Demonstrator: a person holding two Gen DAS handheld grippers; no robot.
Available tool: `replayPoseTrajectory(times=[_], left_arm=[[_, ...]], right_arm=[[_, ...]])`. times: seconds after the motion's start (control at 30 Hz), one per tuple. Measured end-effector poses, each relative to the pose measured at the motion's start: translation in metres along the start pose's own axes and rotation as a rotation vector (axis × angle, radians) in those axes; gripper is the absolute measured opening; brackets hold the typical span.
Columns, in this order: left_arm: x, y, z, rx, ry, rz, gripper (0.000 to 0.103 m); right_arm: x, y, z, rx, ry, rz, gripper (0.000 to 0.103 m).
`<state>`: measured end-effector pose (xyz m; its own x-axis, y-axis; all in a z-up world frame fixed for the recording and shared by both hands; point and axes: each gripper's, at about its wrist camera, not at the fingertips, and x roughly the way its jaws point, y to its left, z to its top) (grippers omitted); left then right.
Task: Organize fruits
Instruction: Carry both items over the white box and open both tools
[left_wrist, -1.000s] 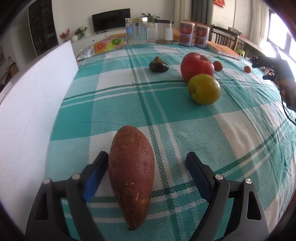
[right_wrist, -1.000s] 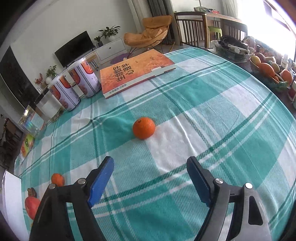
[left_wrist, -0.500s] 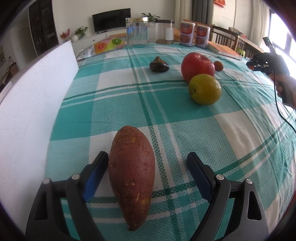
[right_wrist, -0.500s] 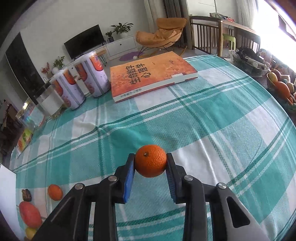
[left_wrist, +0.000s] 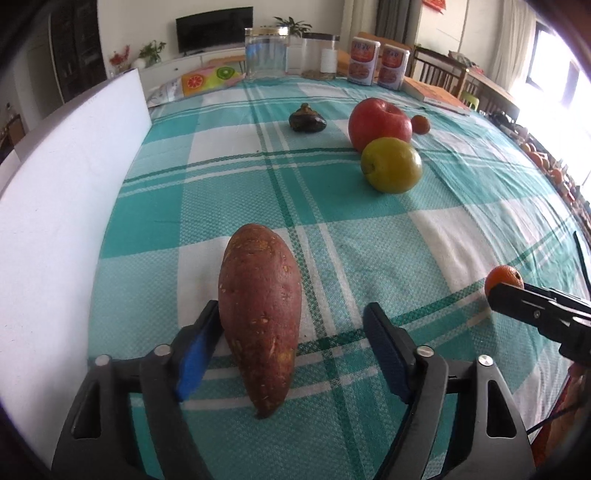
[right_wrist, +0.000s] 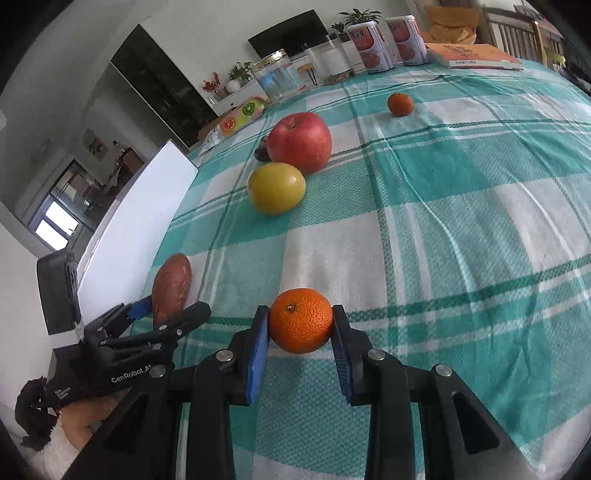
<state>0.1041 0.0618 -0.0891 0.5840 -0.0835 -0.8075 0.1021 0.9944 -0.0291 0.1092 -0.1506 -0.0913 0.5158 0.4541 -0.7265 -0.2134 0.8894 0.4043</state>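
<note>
My right gripper (right_wrist: 300, 325) is shut on an orange mandarin (right_wrist: 301, 320), low over the checked cloth; it shows at the right edge of the left wrist view (left_wrist: 504, 280). My left gripper (left_wrist: 291, 332) is open around a reddish sweet potato (left_wrist: 260, 306) lying on the cloth, its left pad touching it, the right pad apart. The sweet potato (right_wrist: 171, 286) and left gripper (right_wrist: 168, 314) show in the right wrist view. Farther off lie a yellow-green apple (left_wrist: 391, 165), a red apple (left_wrist: 379, 123), a dark mangosteen (left_wrist: 306, 120) and a second mandarin (right_wrist: 400, 104).
A white board (left_wrist: 62, 206) stands along the table's left edge. At the far end stand glass jars (left_wrist: 266, 51), two printed cans (left_wrist: 380, 66) and an orange book (right_wrist: 474, 55). A fruit basket (left_wrist: 554, 166) sits off the right side.
My right gripper has carried the mandarin from the far right of the table to a spot near the sweet potato. My left gripper has stayed open around the sweet potato.
</note>
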Motion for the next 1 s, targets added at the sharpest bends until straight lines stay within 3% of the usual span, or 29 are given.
replayPoseTrajectory(times=[0.07, 0.27, 0.43, 0.63, 0.73, 0.83, 0.9, 1.0], left_arm=[[-0.004, 0.005, -0.001, -0.014, -0.024, 0.016, 0.041], [-0.019, 0.026, -0.01, -0.155, -0.017, -0.125, 0.04], [-0.055, 0.032, -0.021, -0.224, -0.02, -0.246, 0.04], [-0.144, 0.06, -0.018, -0.292, -0.133, -0.375, 0.04], [-0.182, 0.098, -0.012, -0.341, -0.204, -0.334, 0.04], [-0.194, 0.143, -0.011, -0.399, -0.231, -0.191, 0.04], [-0.186, 0.174, -0.013, -0.448, -0.207, -0.07, 0.04], [-0.166, 0.211, -0.02, -0.516, -0.146, 0.035, 0.041]], right_arm=[[-0.004, 0.002, -0.011, -0.023, -0.018, -0.033, 0.033], [-0.016, -0.004, -0.017, -0.021, -0.057, -0.068, 0.033], [-0.013, 0.009, -0.016, -0.067, -0.045, -0.057, 0.033], [-0.014, 0.067, 0.001, -0.142, 0.006, 0.081, 0.033], [-0.016, 0.128, 0.014, -0.258, 0.021, 0.177, 0.033], [-0.015, 0.192, 0.024, -0.352, 0.065, 0.29, 0.033], [-0.007, 0.23, 0.028, -0.4, 0.114, 0.353, 0.033], [0.016, 0.278, 0.026, -0.459, 0.199, 0.391, 0.033]])
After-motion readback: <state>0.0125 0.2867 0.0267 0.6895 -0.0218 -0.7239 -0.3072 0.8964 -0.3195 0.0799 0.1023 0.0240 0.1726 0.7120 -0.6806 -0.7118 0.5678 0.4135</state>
